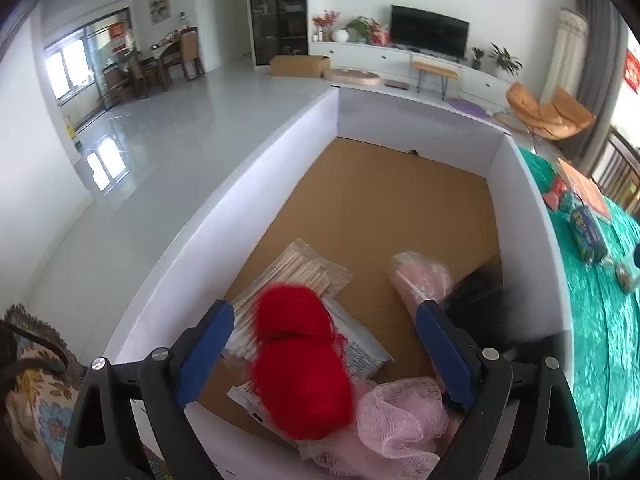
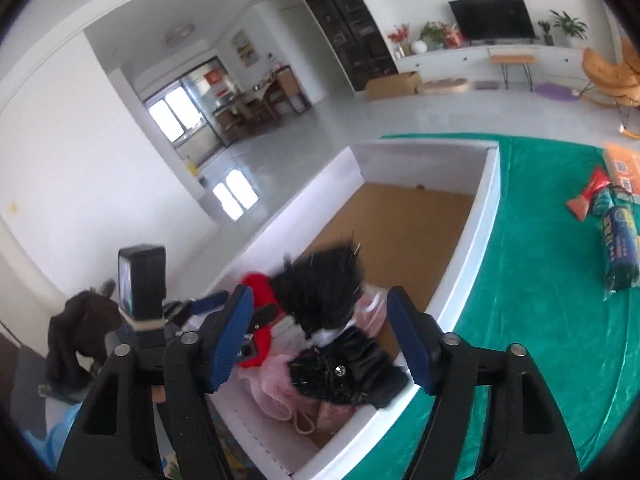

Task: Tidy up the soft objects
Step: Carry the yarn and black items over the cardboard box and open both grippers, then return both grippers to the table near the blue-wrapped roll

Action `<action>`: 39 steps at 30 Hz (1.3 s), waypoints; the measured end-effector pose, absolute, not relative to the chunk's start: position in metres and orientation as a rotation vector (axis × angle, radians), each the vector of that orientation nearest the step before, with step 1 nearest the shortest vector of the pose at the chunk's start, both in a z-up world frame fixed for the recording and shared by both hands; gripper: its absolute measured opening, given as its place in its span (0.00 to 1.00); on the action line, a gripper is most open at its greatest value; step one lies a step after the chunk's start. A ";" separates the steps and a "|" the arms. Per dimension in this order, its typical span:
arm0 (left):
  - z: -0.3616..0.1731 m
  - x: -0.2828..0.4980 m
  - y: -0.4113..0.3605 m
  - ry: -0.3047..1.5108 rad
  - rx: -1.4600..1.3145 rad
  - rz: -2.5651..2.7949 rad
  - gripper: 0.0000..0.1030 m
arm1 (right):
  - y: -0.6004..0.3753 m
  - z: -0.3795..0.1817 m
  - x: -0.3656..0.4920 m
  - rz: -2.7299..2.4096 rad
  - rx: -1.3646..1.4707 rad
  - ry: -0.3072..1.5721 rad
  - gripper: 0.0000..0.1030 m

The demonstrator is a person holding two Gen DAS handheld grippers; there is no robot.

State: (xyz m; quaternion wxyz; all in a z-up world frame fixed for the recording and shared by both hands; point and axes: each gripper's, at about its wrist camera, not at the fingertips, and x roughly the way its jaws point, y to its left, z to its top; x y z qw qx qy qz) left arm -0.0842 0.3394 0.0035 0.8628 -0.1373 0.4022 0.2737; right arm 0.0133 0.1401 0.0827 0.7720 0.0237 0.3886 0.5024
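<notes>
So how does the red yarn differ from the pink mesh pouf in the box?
The red yarn is solid red, in two rounded balls, blurred; the pink mesh pouf is pale, netted, ruffled and sharper. The yarn shows between the open left gripper fingers; the pouf is nearer the right-hand one. Both are over the white box.

I see red yarn balls [image 1: 300, 364], a pink mesh sponge [image 1: 400, 424] and a black fluffy thing [image 2: 320, 292] in my white box [image 1: 248, 200] with its brown floor; the cloth [image 2: 540, 320] is green, my finger pads [image 1: 204, 352] blue.
</notes>
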 end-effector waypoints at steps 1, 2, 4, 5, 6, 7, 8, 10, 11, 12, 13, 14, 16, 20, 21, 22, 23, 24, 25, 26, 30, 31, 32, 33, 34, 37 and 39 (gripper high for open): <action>0.002 -0.084 0.340 0.831 -0.291 0.579 0.89 | 0.136 0.078 0.014 1.078 0.036 0.829 0.70; 0.003 -0.083 0.337 0.811 -0.292 0.578 0.89 | 0.134 0.076 0.008 1.061 0.023 0.812 0.70; 0.007 -0.076 0.327 0.765 -0.287 0.557 0.89 | 0.114 0.070 0.015 0.989 -0.013 0.779 0.70; 0.010 -0.073 0.319 0.739 -0.284 0.533 0.89 | 0.108 0.065 0.015 0.945 -0.033 0.764 0.70; 0.015 -0.071 0.310 0.716 -0.281 0.505 0.89 | 0.095 0.058 0.020 0.898 -0.057 0.744 0.70; 0.019 -0.065 0.294 0.689 -0.277 0.459 0.89 | 0.085 0.050 0.021 0.841 -0.093 0.717 0.70; 0.022 -0.062 0.285 0.673 -0.278 0.424 0.89 | 0.072 0.039 0.022 0.764 -0.145 0.685 0.70; 0.025 -0.049 0.250 0.656 -0.260 0.313 0.90 | 0.044 0.010 0.035 0.604 -0.243 0.666 0.70; 0.026 -0.042 0.229 0.657 -0.244 0.249 0.92 | 0.028 -0.007 0.044 0.525 -0.277 0.683 0.70; 0.024 -0.036 0.209 0.663 -0.228 0.192 0.94 | 0.009 -0.023 0.054 0.457 -0.288 0.718 0.70; 0.020 -0.029 0.186 0.677 -0.209 0.128 0.95 | -0.010 -0.037 0.062 0.409 -0.274 0.756 0.70; 0.014 -0.021 0.162 0.698 -0.185 0.061 0.95 | -0.029 -0.045 0.066 0.374 -0.249 0.780 0.70; 0.004 -0.002 0.118 0.751 -0.135 -0.030 0.95 | -0.062 -0.057 0.075 0.299 -0.201 0.807 0.70; -0.014 0.033 0.060 0.832 -0.094 -0.099 0.95 | -0.111 -0.074 0.088 0.153 -0.167 0.803 0.70; -0.021 0.046 0.049 0.864 -0.081 -0.114 0.95 | -0.119 -0.077 0.091 0.127 -0.159 0.798 0.70; -0.028 0.058 0.041 0.883 -0.070 -0.124 0.95 | -0.126 -0.080 0.092 0.109 -0.153 0.797 0.70; -0.035 0.068 0.034 0.893 -0.066 -0.122 0.95 | -0.135 -0.081 0.092 0.090 -0.141 0.809 0.70; -0.045 0.080 0.030 0.905 -0.064 -0.108 0.95 | -0.143 -0.082 0.095 0.080 -0.104 0.835 0.70; -0.054 0.090 0.026 0.914 -0.068 -0.094 0.95 | -0.151 -0.079 0.095 0.072 -0.078 0.851 0.70; -0.062 0.093 0.027 0.918 -0.074 -0.084 0.95 | -0.156 -0.081 0.097 0.058 -0.053 0.874 0.70; -0.094 0.113 0.030 0.952 -0.068 -0.065 0.95 | -0.168 -0.080 0.115 0.039 -0.016 0.905 0.79; -0.099 0.114 0.027 0.940 -0.043 -0.060 0.95 | -0.167 -0.080 0.115 0.037 -0.019 0.905 0.79; -0.101 0.114 0.024 0.929 -0.012 -0.054 0.96 | -0.168 -0.081 0.110 0.037 -0.019 0.905 0.79; -0.103 0.113 0.020 0.932 0.011 -0.052 0.98 | -0.168 -0.081 0.112 0.037 -0.017 0.906 0.79; -0.102 0.112 0.019 0.932 0.013 -0.061 0.99 | -0.171 -0.082 0.112 0.038 -0.016 0.906 0.79; -0.102 0.112 0.021 0.935 0.009 -0.061 1.00 | -0.171 -0.081 0.107 0.039 -0.015 0.906 0.80; -0.102 0.113 0.022 0.935 0.008 -0.062 1.00 | -0.170 -0.081 0.106 0.039 -0.013 0.906 0.81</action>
